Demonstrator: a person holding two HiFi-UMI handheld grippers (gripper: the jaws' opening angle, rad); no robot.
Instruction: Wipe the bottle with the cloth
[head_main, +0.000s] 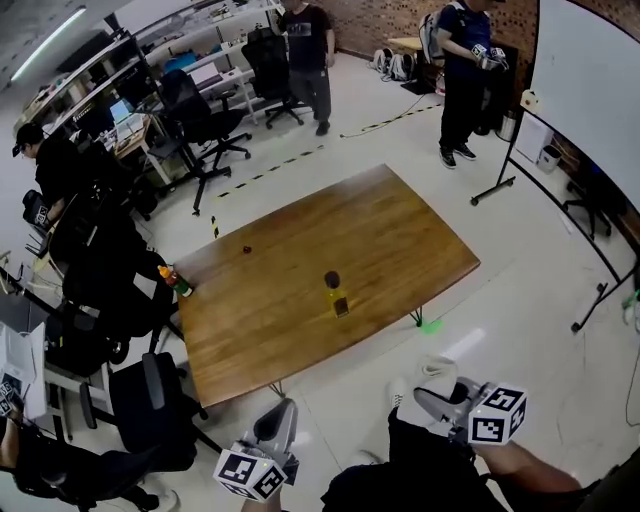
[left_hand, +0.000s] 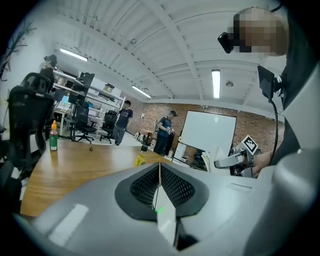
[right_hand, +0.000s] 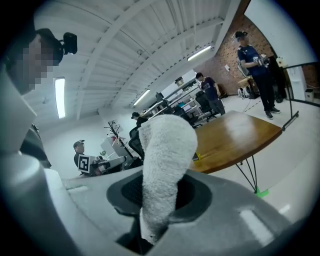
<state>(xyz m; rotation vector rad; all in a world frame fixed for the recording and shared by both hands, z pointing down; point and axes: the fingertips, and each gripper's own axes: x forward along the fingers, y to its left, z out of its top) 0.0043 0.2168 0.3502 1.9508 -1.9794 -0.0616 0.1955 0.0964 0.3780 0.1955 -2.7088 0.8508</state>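
Observation:
A small bottle of yellow liquid with a black cap stands upright near the middle of the wooden table. The left gripper view shows this bottle ahead on the tabletop. Both grippers hang off the table's near edge, well short of the bottle. My left gripper is shut with nothing in it, its jaws pressed together. My right gripper is shut on a white cloth. That cloth sticks up between the jaws and hides most of the bottle in the right gripper view.
A second bottle with an orange cap stands at the table's left edge, and a small dark object lies further back. Office chairs crowd the left side. A whiteboard stands at the right. People stand beyond the table.

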